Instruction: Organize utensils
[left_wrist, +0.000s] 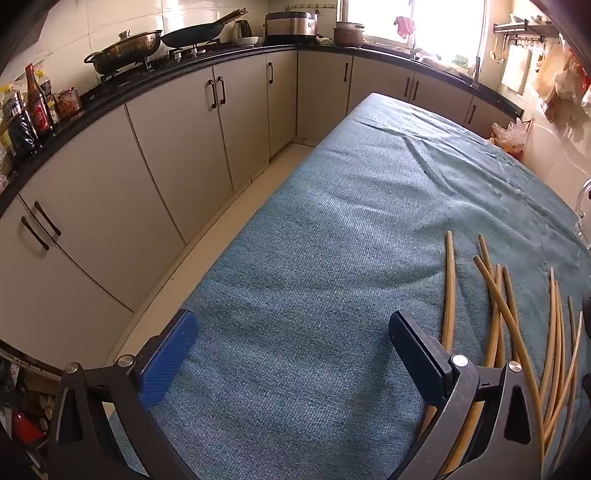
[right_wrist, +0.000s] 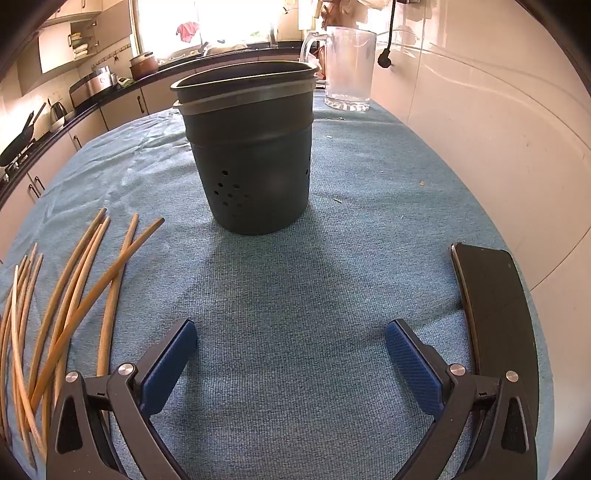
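Nothing gathered yet — both the left claw and right claw gape wide, empty; next, grasp chopsticks for the holder.

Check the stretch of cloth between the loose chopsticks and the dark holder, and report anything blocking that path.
Nothing visible blocks it. The chopsticks lie scattered left of the holder, with only bare blue cloth between. The phone lies off to the right, and the clear jug stands behind the holder.

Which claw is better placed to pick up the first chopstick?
Probably left. The chopsticks lie right beside the open left claw. The open right claw faces the holder, chopsticks farther aside.
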